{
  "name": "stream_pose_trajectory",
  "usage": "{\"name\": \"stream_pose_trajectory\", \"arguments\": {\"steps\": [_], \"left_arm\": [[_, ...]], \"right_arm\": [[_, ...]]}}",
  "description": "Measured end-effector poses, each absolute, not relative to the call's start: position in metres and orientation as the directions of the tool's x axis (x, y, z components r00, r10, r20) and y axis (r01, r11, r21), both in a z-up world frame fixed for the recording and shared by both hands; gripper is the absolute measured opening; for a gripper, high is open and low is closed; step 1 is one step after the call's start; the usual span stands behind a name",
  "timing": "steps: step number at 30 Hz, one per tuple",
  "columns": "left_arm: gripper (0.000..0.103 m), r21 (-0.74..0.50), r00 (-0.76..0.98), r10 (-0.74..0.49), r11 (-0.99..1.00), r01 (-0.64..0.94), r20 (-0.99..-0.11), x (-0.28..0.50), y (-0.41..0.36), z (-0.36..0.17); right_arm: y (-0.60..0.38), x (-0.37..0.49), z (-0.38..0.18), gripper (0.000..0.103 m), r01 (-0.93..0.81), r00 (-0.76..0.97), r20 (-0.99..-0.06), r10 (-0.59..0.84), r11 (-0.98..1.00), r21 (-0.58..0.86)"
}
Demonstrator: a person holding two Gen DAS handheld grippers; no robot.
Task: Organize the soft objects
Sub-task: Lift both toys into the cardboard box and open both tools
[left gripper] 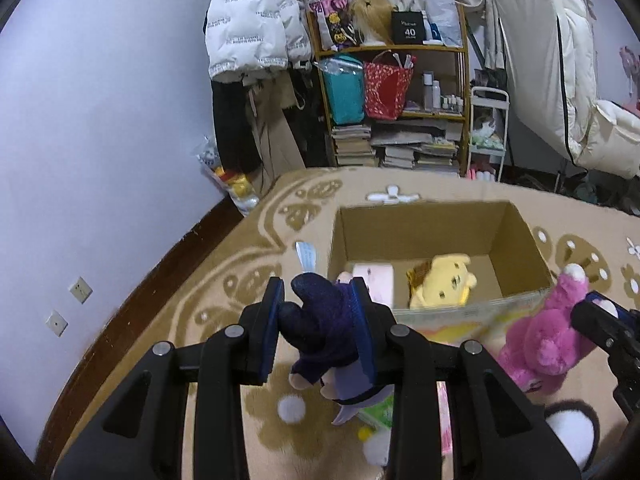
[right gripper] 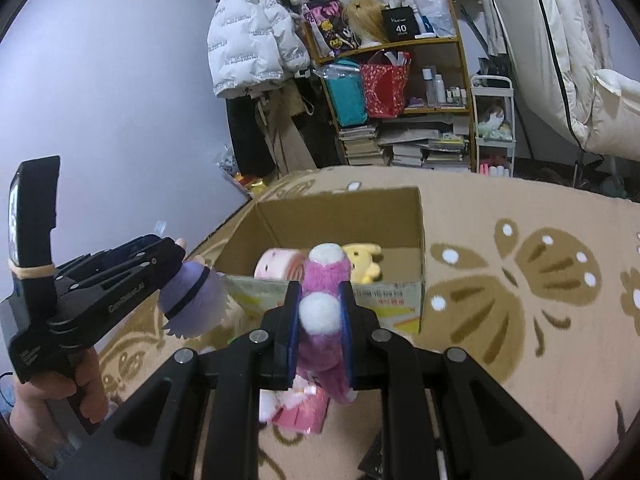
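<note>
Grippers were both clamped, left gripper [left gripper: 320, 320] on the purple doll [left gripper: 324, 332], right gripper [right gripper: 320, 320] on the pink plush [right gripper: 324, 312], either likely to snag the cardboard box [left gripper: 520, 240] rim.

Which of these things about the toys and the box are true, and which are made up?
1. The left hand-held gripper holds a dark purple plush doll. True.
2. The right hand-held gripper is empty. False: it is shut on a pink plush toy.
3. A yellow plush toy lies inside the cardboard box. True.
4. The cardboard box has a closed lid. False: its top is open and you can see inside.
5. The box sits on a bare wooden floor. False: it sits on a tan patterned blanket.
</note>
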State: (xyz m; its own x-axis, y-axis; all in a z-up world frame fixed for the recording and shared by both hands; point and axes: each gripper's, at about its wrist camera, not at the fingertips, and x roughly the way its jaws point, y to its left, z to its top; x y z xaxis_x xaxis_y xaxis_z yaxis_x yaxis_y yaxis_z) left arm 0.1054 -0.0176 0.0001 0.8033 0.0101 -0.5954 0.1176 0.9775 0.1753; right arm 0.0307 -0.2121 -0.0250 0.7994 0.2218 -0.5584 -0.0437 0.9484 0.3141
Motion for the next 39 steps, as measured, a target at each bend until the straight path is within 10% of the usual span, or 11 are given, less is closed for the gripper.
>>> {"name": "stream_pose_trajectory", "arguments": {"steps": [17,39], "left_arm": [[0.031,0.186,0.865,-0.018,0.974,0.128,-0.501,0.171,-0.035,0.041],[0.033,0.076,0.756,-0.073,0.984,0.161,-0.651,0.219,-0.043,-0.04]], "right_arm": [[-0.238,0.087,0.044,0.019,-0.063,0.9,-0.397,0.182,0.954,0.294],[-0.237,0.15,-0.073,0.022,0.055,0.76,-0.612,0.22,0.916,0.398]]}}
